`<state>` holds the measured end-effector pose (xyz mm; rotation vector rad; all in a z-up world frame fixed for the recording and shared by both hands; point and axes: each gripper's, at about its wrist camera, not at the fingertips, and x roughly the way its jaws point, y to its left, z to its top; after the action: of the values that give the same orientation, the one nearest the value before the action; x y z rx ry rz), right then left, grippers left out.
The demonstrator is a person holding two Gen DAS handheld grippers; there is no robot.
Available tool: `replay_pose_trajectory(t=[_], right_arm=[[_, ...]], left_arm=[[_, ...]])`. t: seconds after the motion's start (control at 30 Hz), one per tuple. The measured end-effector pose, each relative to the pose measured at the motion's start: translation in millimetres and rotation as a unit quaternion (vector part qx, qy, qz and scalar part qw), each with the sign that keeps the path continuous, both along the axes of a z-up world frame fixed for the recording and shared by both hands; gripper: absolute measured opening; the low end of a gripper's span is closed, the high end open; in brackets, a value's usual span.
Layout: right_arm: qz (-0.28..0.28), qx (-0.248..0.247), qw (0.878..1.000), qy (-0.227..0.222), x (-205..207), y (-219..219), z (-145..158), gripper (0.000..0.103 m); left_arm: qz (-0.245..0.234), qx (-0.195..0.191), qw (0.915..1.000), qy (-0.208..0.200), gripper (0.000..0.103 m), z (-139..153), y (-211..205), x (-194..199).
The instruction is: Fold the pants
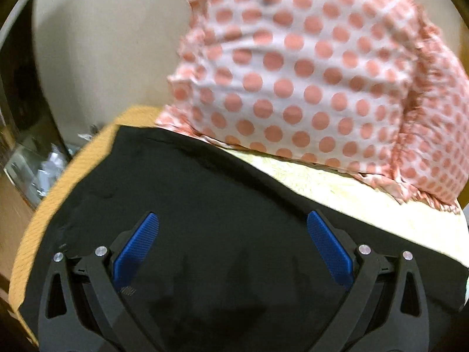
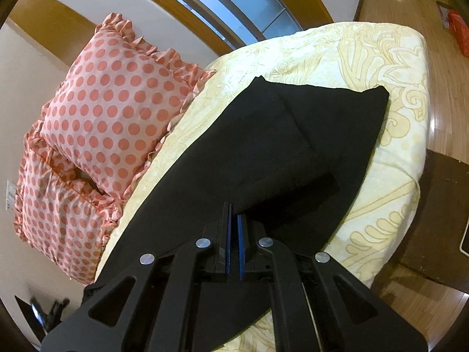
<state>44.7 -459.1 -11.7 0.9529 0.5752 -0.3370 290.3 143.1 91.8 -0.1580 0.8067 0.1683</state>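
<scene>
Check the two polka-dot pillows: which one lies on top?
The upper pillow, nearer the window, lies on top. Its frilled lower edge overlaps the lower pillow, which sits closer to the right gripper at the bed's near end.

Left wrist view smeared with motion blur, dim and grainy, right wrist view sharp, daylight pouring from the window [image 2: 234,3] at upper centre, glare streaks on the floor [image 2: 410,8], fisheye bending every edge
</scene>
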Motion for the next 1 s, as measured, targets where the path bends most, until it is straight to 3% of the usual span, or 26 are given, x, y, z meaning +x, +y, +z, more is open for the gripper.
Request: replay_pose_trajectory(t=[0.13, 0.33, 0.43, 0.5, 0.57, 0.6, 0.73, 0.83, 0.9, 1.0], right_arm=[[0.005, -0.004, 1.000, 0.008, 1.1, -0.3, 1.1, 0.003], [0.009, -0.026, 0.999, 0.016, 5.4, 2.5, 5.5, 0.003], [0.012, -0.031, 0.999, 0.014, 7.0, 2.0, 7.1, 0.003], [0.014, -0.036, 0.999, 0.011, 8.2, 1.0, 8.4, 0.003], [0.018, -0.045, 0.999, 0.009, 11.1, 1.0, 10.6, 0.003], [0.019, -0.050, 0.999, 0.008, 12.5, 0.7, 12.4, 0.003], [0.018, -0.062, 0.998, -0.011, 15.2, -5.6, 24.2, 0.003], [0.012, -0.080, 0.996, -0.027, 13.8, -14.0, 38.0, 0.003], [0.008, -0.084, 0.996, -0.034, 11.1, -19.6, 44.2, 0.003], [-0.004, -0.090, 0.995, -0.043, 2.9, -30.4, 51.3, 0.003]], left_arm=[[-0.010, -0.035, 0.9984, 0.044, 0.096, -16.1, -4.3, 53.3], [0.018, -0.075, 0.9877, 0.136, 0.076, -46.0, -5.2, 112.5], [0.040, -0.090, 0.9822, 0.160, 0.053, -58.5, 1.2, 121.0], [0.050, -0.106, 0.9803, 0.159, 0.023, -62.5, 8.3, 122.4], [0.056, -0.117, 0.9797, 0.153, 0.014, -61.3, 14.8, 117.7], [0.058, -0.119, 0.9799, 0.149, 0.009, -59.0, 16.6, 113.3], [0.053, -0.103, 0.9876, 0.106, 0.007, -29.0, 19.5, 69.7], [0.042, -0.097, 0.9932, 0.049, 0.007, 3.8, 21.6, 6.1], [0.033, -0.072, 0.9968, 0.007, 0.008, 23.2, 16.9, -52.9], [0.032, -0.042, 0.9981, -0.031, 0.009, 27.6, 4.7, -123.1]])
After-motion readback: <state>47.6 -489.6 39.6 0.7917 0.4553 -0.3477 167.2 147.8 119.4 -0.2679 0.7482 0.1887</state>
